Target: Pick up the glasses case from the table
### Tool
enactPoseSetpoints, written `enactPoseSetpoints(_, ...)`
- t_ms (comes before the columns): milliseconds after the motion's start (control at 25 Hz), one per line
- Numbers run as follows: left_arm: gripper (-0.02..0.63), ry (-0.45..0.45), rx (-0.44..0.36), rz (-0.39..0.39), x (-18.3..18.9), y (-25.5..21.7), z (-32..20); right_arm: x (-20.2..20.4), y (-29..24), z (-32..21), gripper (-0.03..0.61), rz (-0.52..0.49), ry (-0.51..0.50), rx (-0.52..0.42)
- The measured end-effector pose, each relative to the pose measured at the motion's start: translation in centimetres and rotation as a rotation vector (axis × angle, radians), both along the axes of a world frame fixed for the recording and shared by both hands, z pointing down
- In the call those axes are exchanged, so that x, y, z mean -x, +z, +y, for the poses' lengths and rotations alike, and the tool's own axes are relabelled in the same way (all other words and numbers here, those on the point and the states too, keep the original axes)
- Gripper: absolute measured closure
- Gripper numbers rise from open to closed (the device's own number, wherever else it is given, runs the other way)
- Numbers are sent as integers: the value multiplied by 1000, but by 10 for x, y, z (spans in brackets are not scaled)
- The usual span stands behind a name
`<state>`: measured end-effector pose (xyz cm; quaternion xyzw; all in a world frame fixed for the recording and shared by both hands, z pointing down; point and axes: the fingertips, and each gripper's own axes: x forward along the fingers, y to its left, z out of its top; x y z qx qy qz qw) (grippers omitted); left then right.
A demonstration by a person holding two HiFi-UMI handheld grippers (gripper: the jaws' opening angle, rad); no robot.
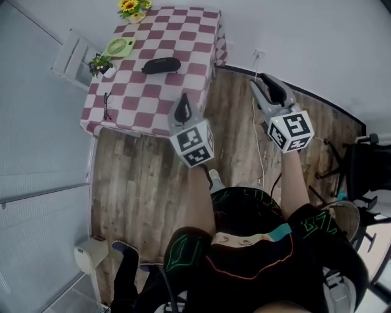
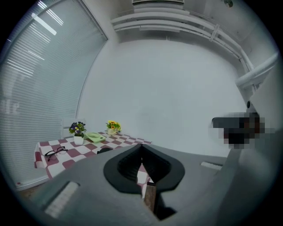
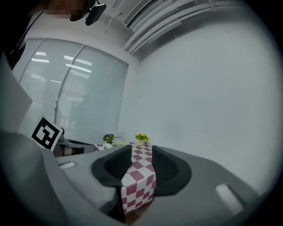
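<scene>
Wooden plank floor (image 1: 140, 177) fills most of the head view. The person stands on it short of the table (image 1: 195, 36), which sits toward eleven o'clock of the frame under a red-and-white checked cloth.

Left gripper (image 1: 182, 101) shows against the table's near corner. Its jaws meet at the tips, with nothing between them. Right gripper (image 1: 263, 82), at three o'clock of the left one, is off the table's side over floor. Its jaws stand partly apart and hold nothing; only the distant checked cloth shows through the gap.

Glasses case (image 1: 161, 65), black and oblong, lies flat near the middle of the cloth. It is at eleven o'clock from the left gripper and well apart from both tools.

Around the case lie:
- a green fan-like item (image 1: 119, 46) at ten o'clock
- a sunflower pot (image 1: 133, 8) at eleven o'clock by the far edge
- a purple-flower pot (image 1: 99, 63) at nine o'clock
- a pair of spectacles (image 1: 107, 105) at eight o'clock

Assessment: no part of the pick is done. The case is untouched on the table. The reach, the grip and the lift all remain.
</scene>
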<state>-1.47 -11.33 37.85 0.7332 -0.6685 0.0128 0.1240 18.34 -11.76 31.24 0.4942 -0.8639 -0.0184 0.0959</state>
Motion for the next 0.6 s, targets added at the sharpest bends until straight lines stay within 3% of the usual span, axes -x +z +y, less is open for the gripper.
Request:
enactPoseSetpoints(280, 604, -129, 11, 3, 52, 9, -8, 67, 13, -28, 348, 61, -167, 64)
enactPoseSetpoints(600, 604, -309, 8, -39, 115, 4, -18, 139, 32, -73, 325, 121, -356, 115)
